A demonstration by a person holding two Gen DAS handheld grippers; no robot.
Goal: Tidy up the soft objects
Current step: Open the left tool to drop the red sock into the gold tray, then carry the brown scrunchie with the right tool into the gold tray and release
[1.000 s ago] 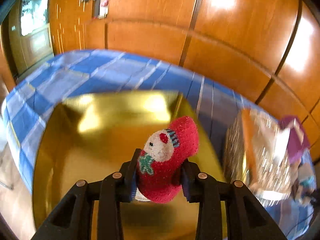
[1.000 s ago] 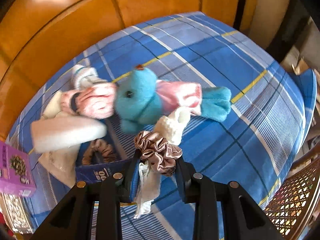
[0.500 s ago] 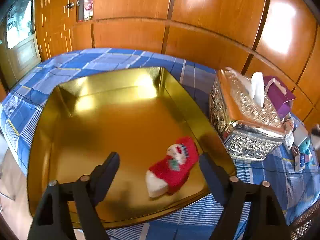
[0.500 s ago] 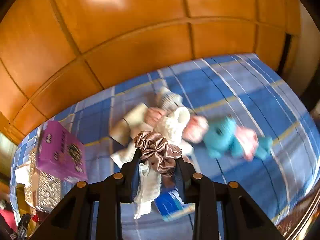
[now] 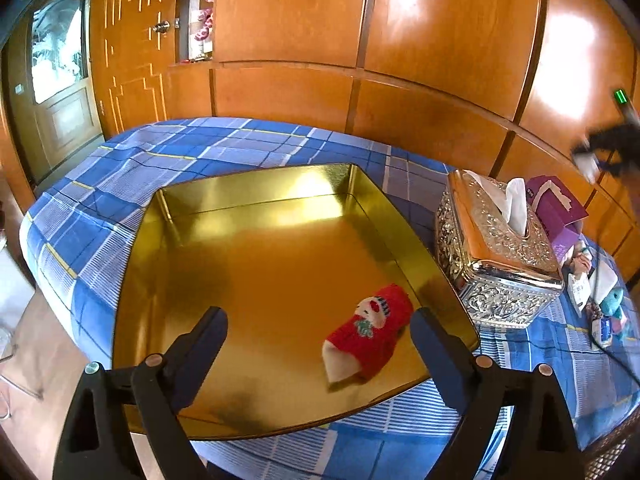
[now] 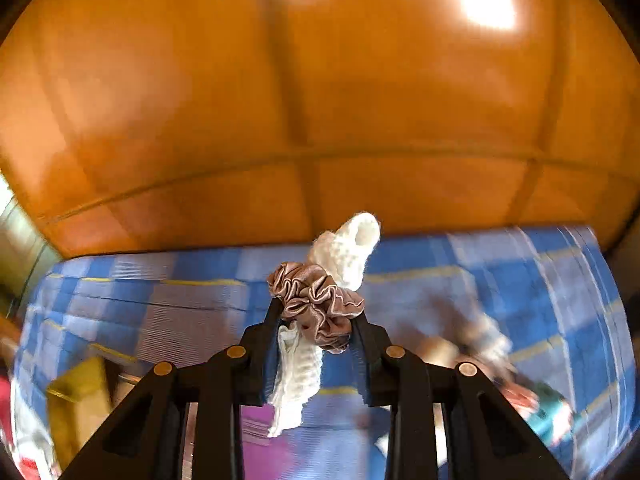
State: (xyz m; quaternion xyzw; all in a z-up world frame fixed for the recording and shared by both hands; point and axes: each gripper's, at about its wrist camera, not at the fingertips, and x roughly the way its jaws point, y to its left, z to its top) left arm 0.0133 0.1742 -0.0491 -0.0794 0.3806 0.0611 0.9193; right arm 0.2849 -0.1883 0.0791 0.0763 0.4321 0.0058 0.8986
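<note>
Left gripper (image 5: 316,334) jaws just opening, wide, empty; right gripper (image 6: 316,320) clamped, angled down

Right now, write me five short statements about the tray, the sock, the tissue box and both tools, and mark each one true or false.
1. The red sock lies inside the gold tray. True.
2. The left tool is clamped on the sock. False: its fingers stand wide apart and the sock lies loose on the tray floor below them.
3. The right tool grips a brown satin scrunchie together with a white knitted piece. True.
4. The silver tissue box stands inside the tray. False: it stands on the blue plaid cloth beside the tray.
5. The tray holds several soft things. False: only the sock is in it.
</note>
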